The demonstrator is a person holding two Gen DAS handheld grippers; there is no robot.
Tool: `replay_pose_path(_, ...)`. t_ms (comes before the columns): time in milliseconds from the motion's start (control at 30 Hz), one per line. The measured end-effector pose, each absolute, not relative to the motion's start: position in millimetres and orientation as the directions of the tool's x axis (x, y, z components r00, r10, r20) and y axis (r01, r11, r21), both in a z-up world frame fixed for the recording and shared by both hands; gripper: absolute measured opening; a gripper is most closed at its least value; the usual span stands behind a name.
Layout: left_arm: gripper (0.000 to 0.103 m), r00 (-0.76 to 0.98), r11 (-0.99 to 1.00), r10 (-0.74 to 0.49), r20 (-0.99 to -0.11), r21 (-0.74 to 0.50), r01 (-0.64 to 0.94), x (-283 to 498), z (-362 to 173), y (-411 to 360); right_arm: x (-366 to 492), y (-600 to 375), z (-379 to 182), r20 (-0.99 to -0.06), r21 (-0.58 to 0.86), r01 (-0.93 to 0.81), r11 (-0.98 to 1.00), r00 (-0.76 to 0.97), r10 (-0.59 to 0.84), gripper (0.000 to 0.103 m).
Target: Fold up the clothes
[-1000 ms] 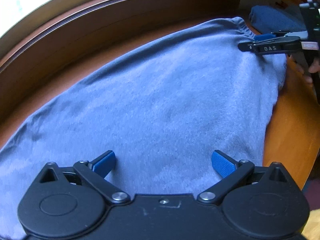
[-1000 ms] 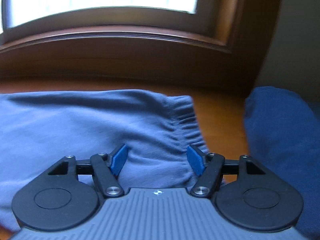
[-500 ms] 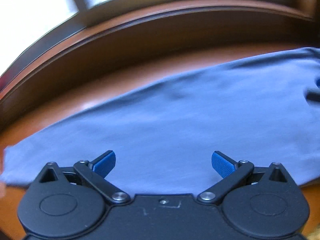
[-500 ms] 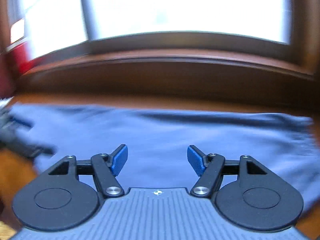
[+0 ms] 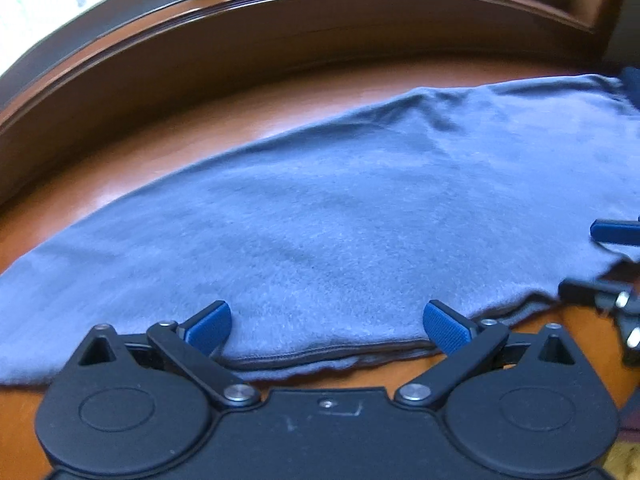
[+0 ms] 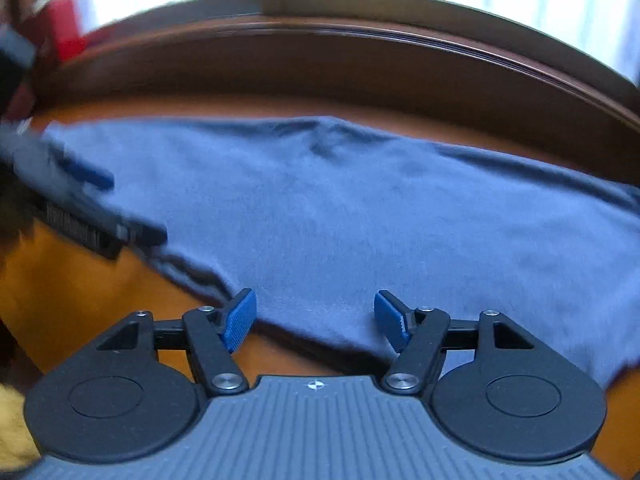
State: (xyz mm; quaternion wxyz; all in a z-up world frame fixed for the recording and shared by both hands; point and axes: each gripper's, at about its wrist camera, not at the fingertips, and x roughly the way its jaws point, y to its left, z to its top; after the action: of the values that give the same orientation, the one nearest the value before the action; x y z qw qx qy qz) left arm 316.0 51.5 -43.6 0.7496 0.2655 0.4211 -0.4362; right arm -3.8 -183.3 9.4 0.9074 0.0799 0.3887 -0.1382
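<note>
Blue-grey garment [image 5: 340, 216], soft knit, folded lengthwise into a long band, lies flat across the orange-brown wooden table [image 5: 168, 148]. It runs from the near left corner to the far right in the left wrist view. A doubled hem edge with two layers shows along its near side. A small pucker sits near the far edge, about mid-length.

Left gripper [image 5: 326, 326] is pitched steeply down over the near hem. Its jaws stand wide, with blue pads [image 5: 208, 326] on either side and nothing pinched between them. The hem edge passes just below the gap. I can't tell if the pads graze the cloth.

Right gripper [image 6: 315, 320] is also tilted down, less steeply. It is over the near edge of the same garment [image 6: 360, 208], further along toward the other end. Its jaws are parted moderately, narrower than the left's, with no cloth caught between the pads [image 6: 240, 318]. The left-hand pad sits about over the fabric's edge where bare table [image 6: 80, 288] begins, and the other is over cloth.

Each gripper shows in the other's view. The right one pokes in at the right border of the left wrist view, one blue pad over the cloth and the rest blurred. The left one is a blurred dark shape at the left of the right wrist view, over the garment's end.

Behind is a dark wood window sill [image 6: 320, 64] with bright panes above. Dark navy fabric [image 5: 632, 84] is just visible at the far right, touching or just beside the garment's end. No hands or sleeves can be seen clearly.
</note>
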Motion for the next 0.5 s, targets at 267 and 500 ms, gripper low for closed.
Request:
replay_pose_path(267,0.103,0.220,0.406,-0.456,-0.863,0.018,0.913,327.3,-45.3,46.0,34.7,-163.1,-5.1,-0.716,-0.022,0.481,0.876,0.604,-0.350,0.070)
replay_pose_path(500,0.103,0.225,0.419,-0.455,-0.861,0.015,0.908,329.2,-42.7,53.0,18.6,-150.4,-9.7,-0.688,-0.024,0.503,0.864,0.618,-0.380,0.071)
